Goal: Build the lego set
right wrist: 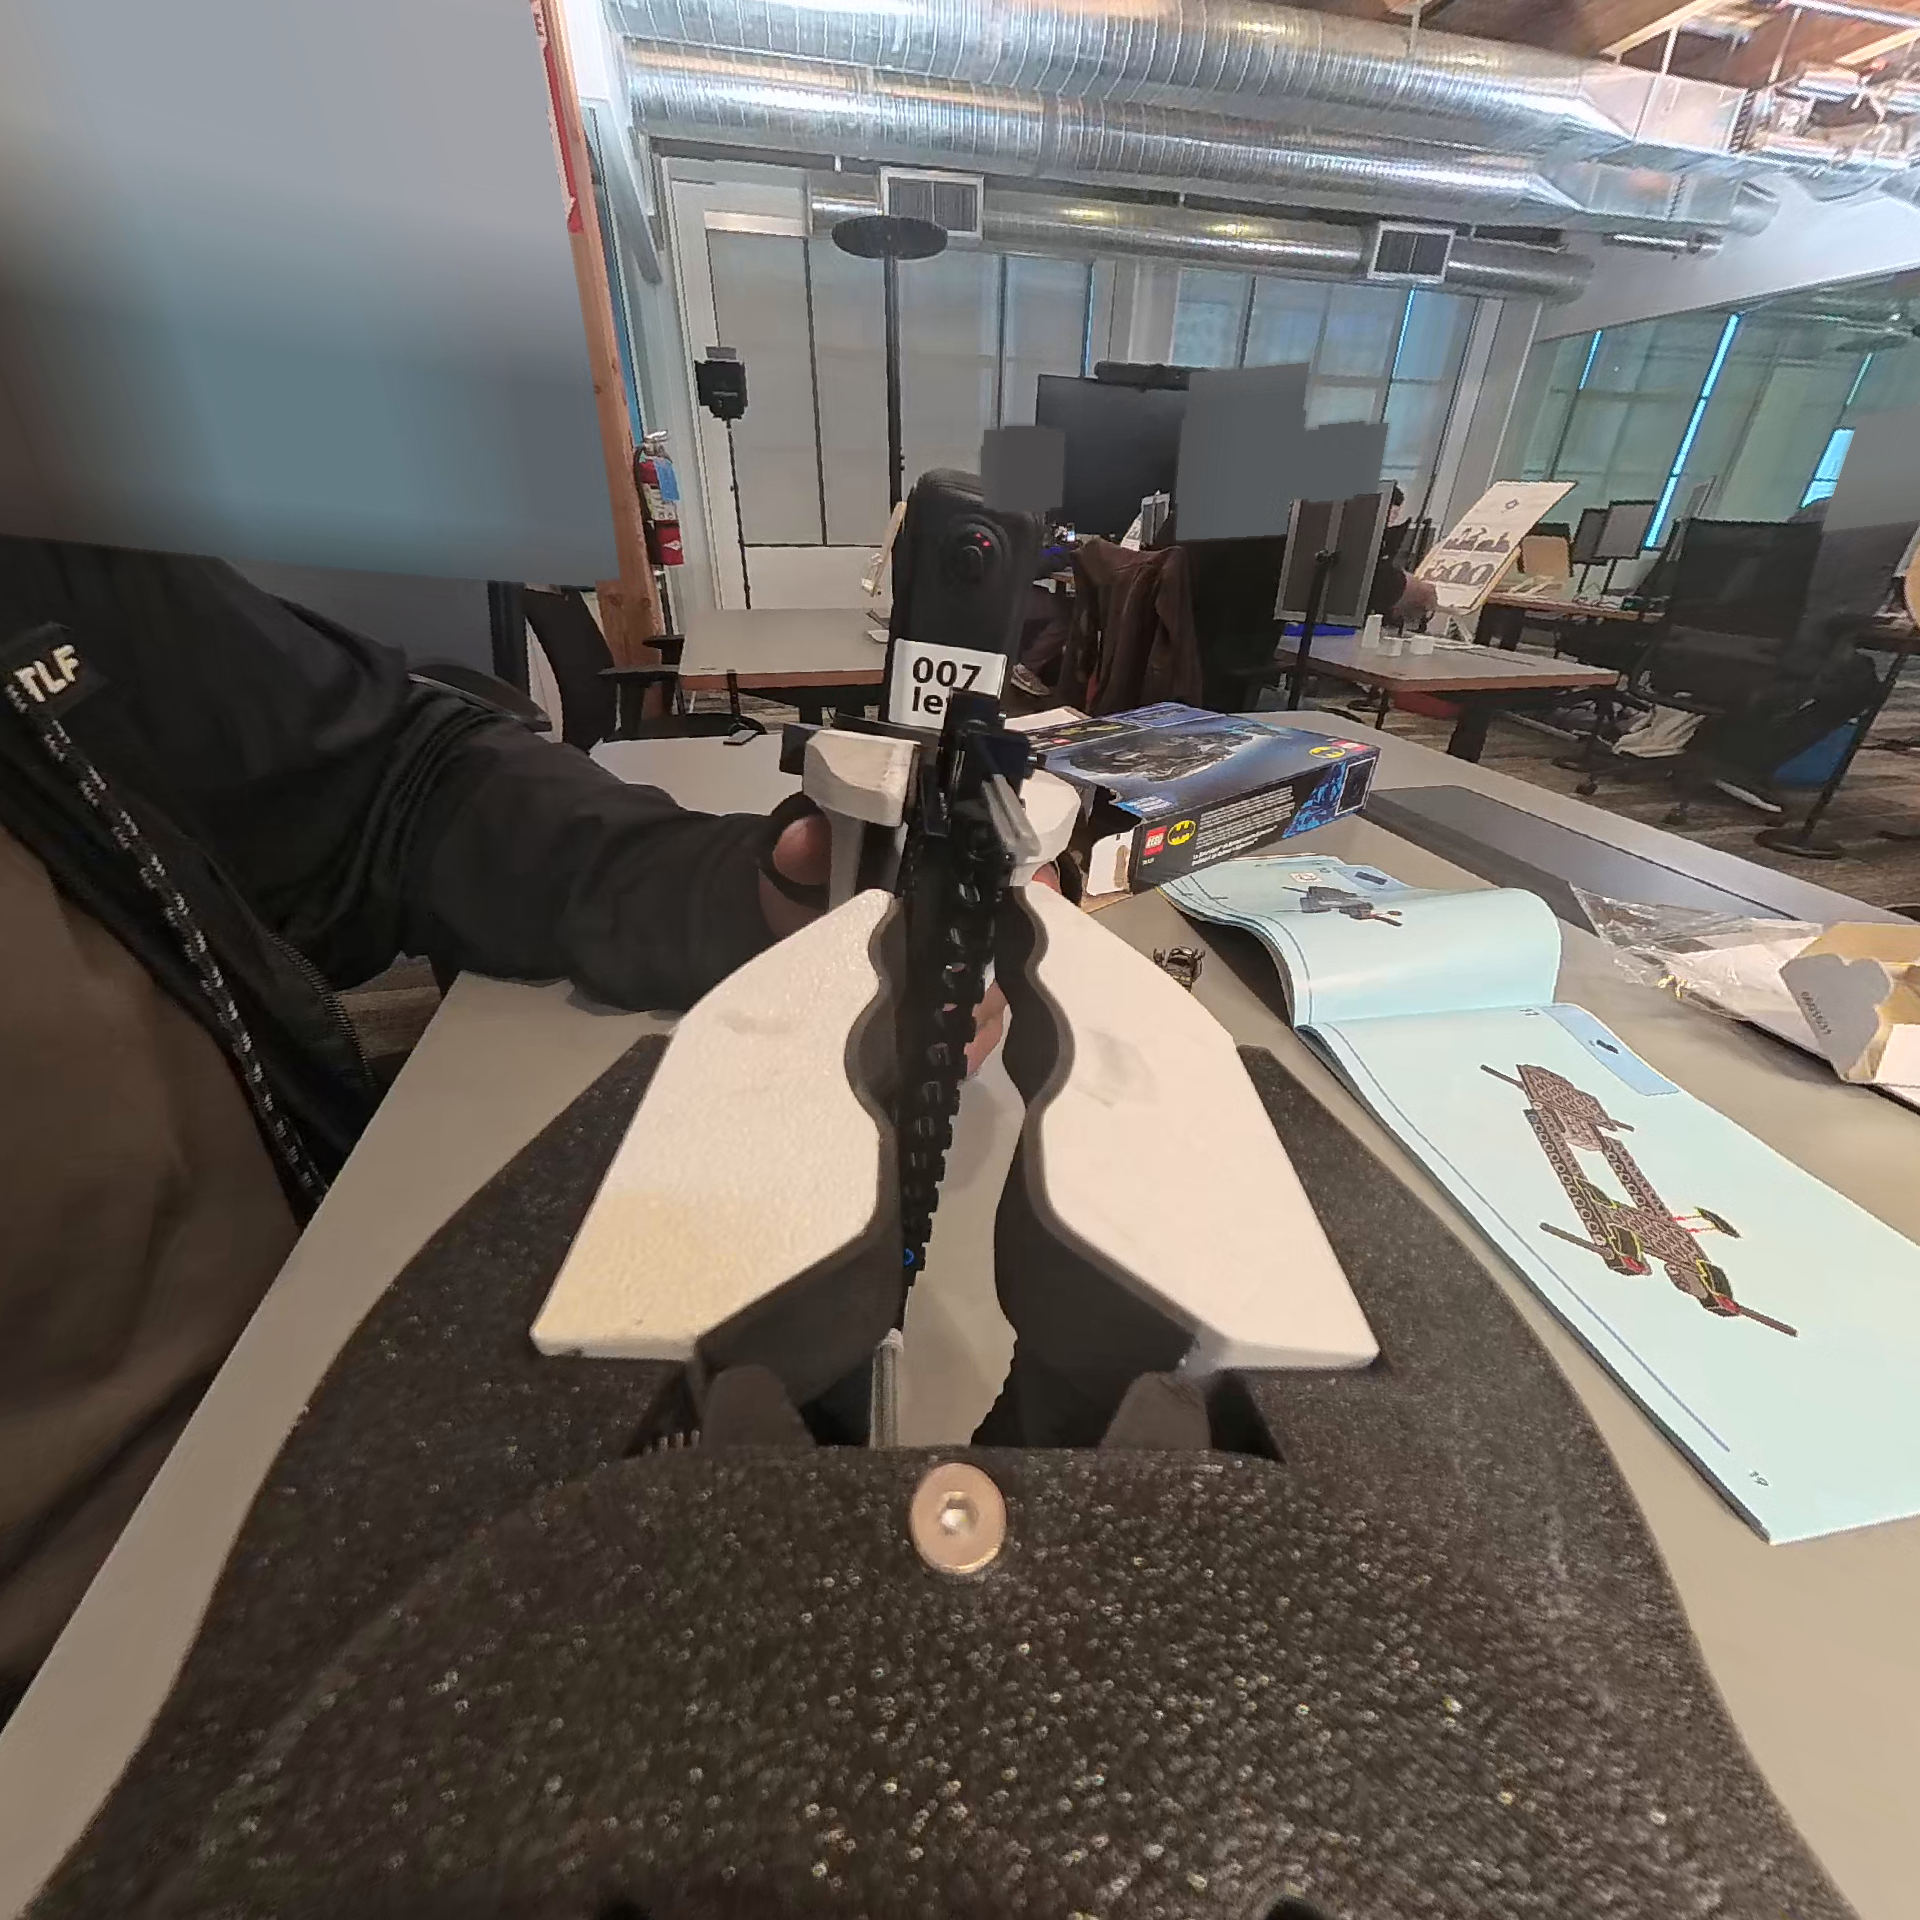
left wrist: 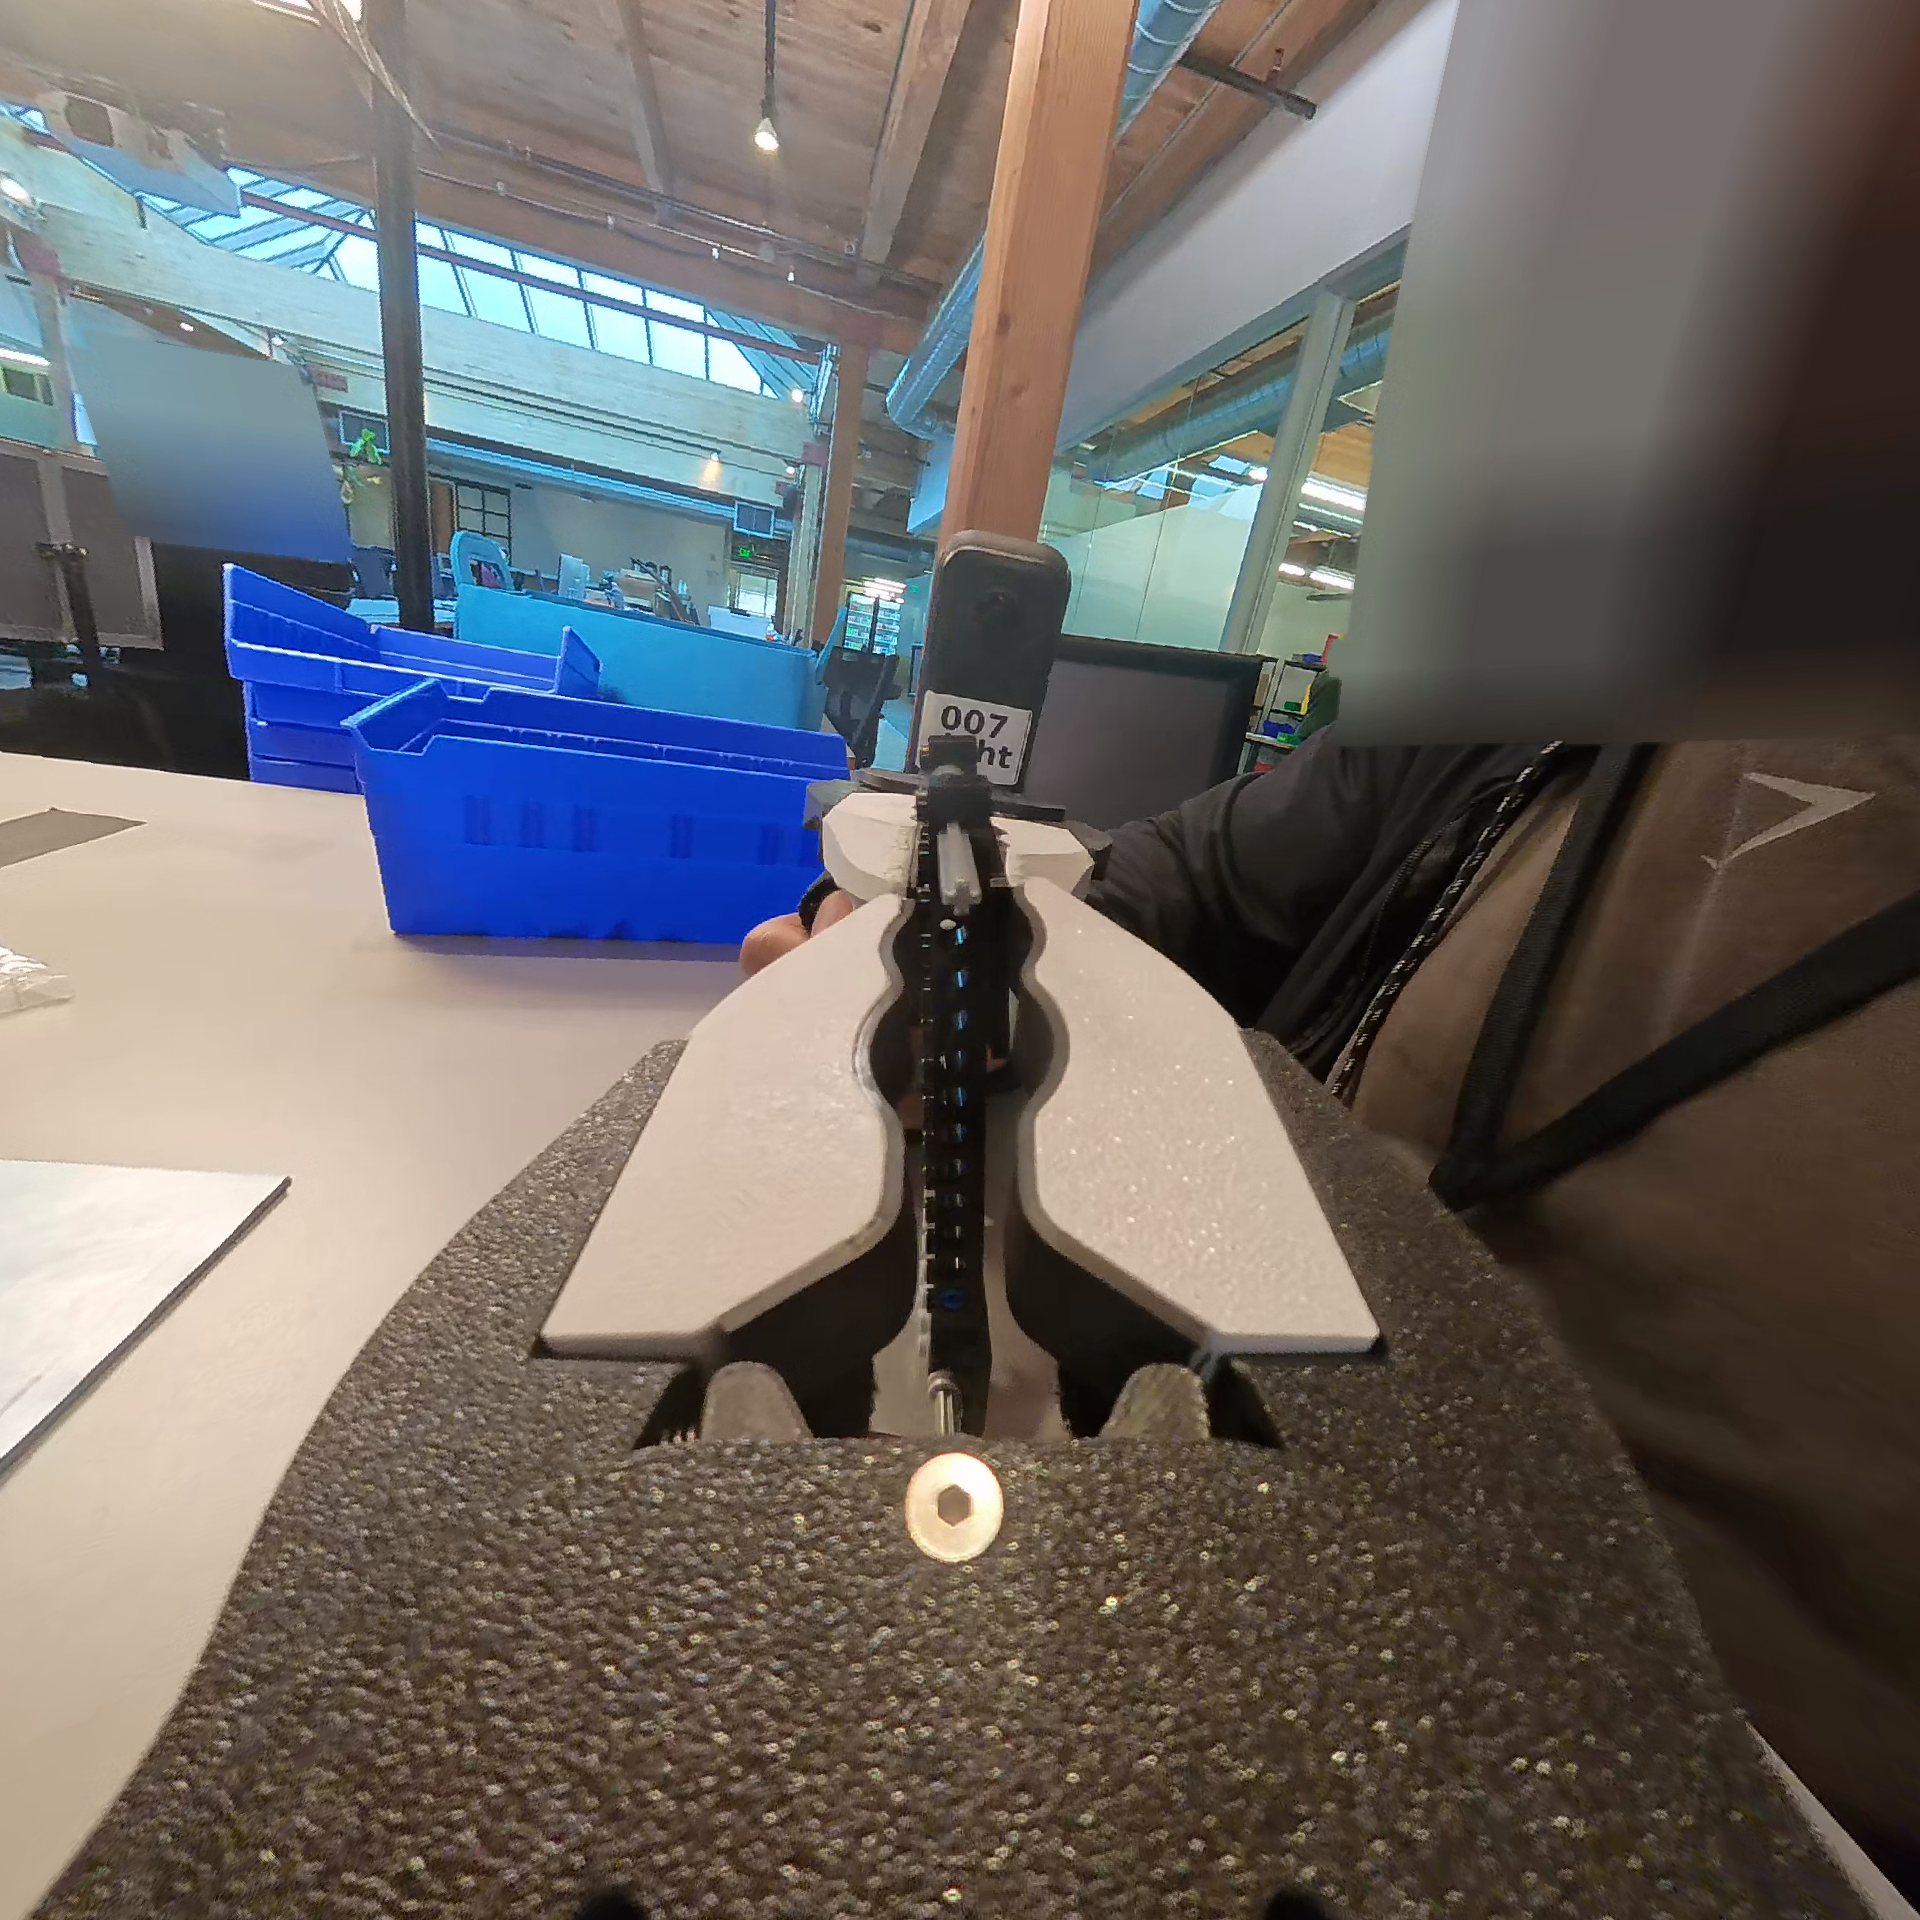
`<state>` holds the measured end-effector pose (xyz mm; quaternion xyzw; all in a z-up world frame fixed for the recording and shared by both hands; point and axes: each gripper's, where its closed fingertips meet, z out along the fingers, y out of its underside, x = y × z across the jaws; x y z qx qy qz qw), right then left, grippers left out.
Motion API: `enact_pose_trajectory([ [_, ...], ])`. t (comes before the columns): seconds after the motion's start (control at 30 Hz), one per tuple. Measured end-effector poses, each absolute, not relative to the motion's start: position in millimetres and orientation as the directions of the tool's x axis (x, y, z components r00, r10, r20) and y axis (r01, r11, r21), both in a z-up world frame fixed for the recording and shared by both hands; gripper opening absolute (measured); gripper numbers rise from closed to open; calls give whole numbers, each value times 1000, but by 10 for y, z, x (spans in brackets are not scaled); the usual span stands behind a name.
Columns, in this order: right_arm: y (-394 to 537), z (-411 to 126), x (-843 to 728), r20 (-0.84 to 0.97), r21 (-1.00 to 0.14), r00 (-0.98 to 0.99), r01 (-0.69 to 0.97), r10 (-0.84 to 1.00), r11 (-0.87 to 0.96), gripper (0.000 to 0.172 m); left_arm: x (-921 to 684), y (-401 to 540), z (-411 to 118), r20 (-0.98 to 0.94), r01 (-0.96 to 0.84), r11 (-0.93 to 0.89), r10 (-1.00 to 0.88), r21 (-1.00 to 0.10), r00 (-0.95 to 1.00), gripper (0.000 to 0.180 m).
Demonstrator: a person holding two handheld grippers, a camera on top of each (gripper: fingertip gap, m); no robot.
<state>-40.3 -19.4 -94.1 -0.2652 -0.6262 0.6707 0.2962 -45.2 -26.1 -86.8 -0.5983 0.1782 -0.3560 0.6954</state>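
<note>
- Your left gripper and right gripper face each other tip to tip, and both are clamped on the same long black toy-brick beam, one from each end.
- The beam's long axis runs straight away from each camera, down the narrow slot between the white fingers, toward the opposite gripper.
- In the left wrist view, the beam passes out beyond your fingertips into the other gripper's white fingers just ahead. A short grey pin sticks out of the beam there.
- In the right wrist view, the same beam runs up to the left gripper, where the grey pin angles off to the right.
- Neither gripper is nearer than the other, since each holds its own end. The beam hangs in the air above the table, not resting on it.
- The grey table carries an open pale-blue instruction booklet to the right, with a dark toy box lying behind it.
- A small dark toy figure sits near the booklet's edge, and clear bags lie farther right.
- On the other side, blue plastic bins are stacked on the table.
- The room is an open office with timber posts and desks.
</note>
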Motion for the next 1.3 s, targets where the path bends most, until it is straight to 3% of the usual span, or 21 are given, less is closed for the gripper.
enact_pose_trajectory([
  [0.2,-68,-942,-480,-89,-992,-665,-11,742,-129,15,-537,-150,-903,276,343,-26,-653,-939,705,16],
  [0.3,13,-899,-499,-141,-982,-660,0,738,-187,15,-532,-148,-952,294,339,-59,-652,-939,699,27],
  [0.97,-9,-848,-468,-190,-967,-692,10,696,-254,16,-474,-124,-995,267,289,-75,-642,-955,718,14],
  [1.3,180,-944,-594,-264,-958,-611,75,747,-277,19,-626,8,-1092,376,355,-148,-540,-923,753,15],
])
